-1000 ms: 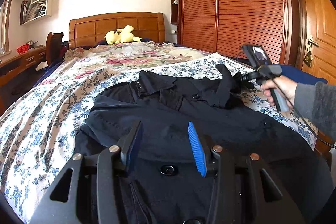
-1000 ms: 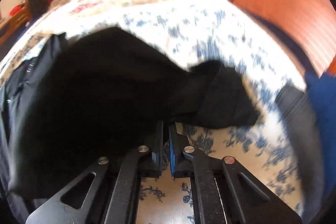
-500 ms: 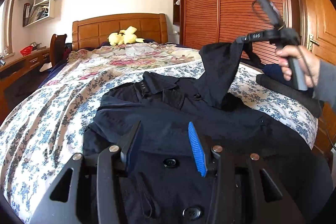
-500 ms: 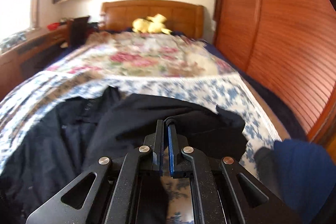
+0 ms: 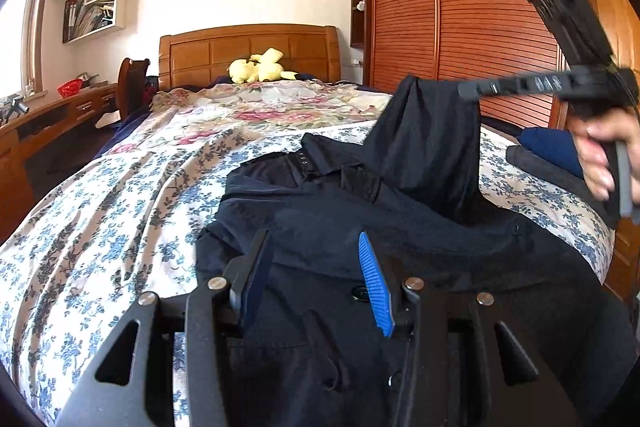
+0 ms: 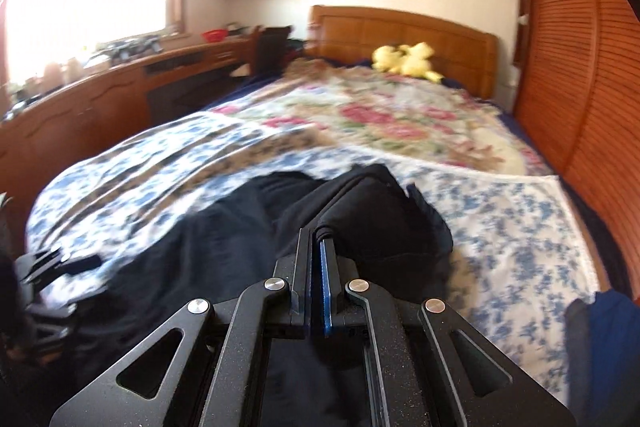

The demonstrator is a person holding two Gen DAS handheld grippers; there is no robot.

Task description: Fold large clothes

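Observation:
A large dark navy coat lies spread on the bed, collar toward the headboard. My left gripper is open and empty just above the coat's front, near a button. My right gripper is shut on the coat's right sleeve and holds it lifted above the coat's chest; it shows in the left wrist view too. In the right wrist view the sleeve drapes from the fingertips down to the coat body.
The bed has a blue floral sheet and a pink floral quilt. A yellow plush toy sits at the wooden headboard. A wooden wardrobe stands on the right, a desk on the left. Folded blue clothes lie at the bed's right edge.
My right gripper has lifted the sleeve off the bed and carried it up and inward over the coat. The left gripper has stayed open and barely moved.

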